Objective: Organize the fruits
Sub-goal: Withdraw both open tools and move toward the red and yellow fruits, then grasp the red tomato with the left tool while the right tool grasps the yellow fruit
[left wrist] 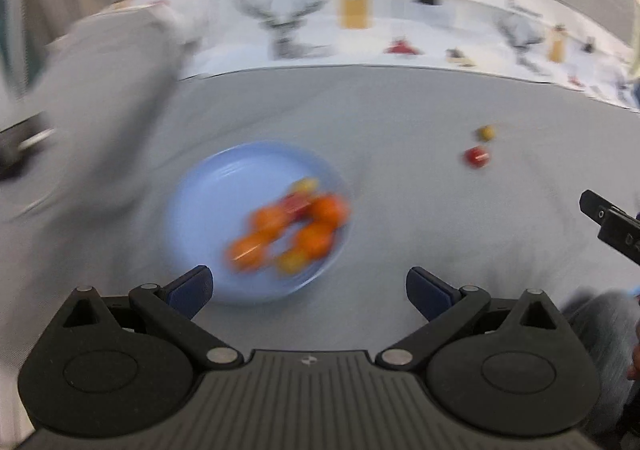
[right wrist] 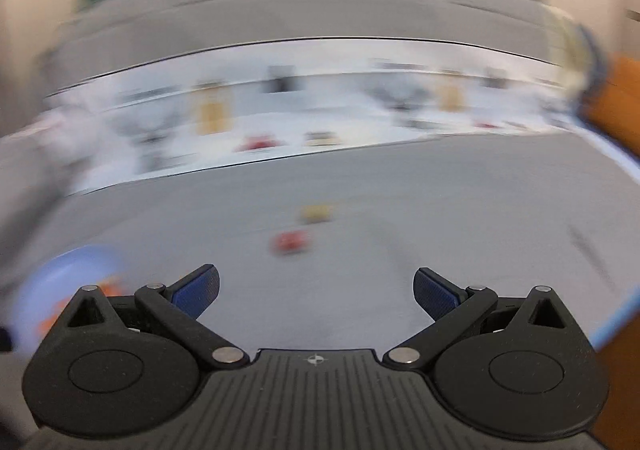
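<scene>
A light blue plate [left wrist: 208, 210] lies on the grey tabletop ahead of my left gripper [left wrist: 309, 290], holding several orange, red and yellow fruits [left wrist: 296, 228]. The left gripper is open and empty, just short of the plate's near rim. A red fruit [left wrist: 477, 157] and a yellow fruit [left wrist: 486, 132] lie loose on the table to the right. In the blurred right wrist view the red fruit [right wrist: 290, 242] and yellow fruit [right wrist: 317, 213] sit ahead of my right gripper [right wrist: 316, 292], which is open and empty. The plate [right wrist: 68, 274] shows at its left edge.
A white patterned cloth [left wrist: 360, 34] runs along the far side of the table. A grey sleeve [left wrist: 100, 98] crosses the left of the left wrist view. The other gripper's black tip [left wrist: 608, 222] enters at right. An orange surface [right wrist: 616, 106] stands at the right wrist view's right edge.
</scene>
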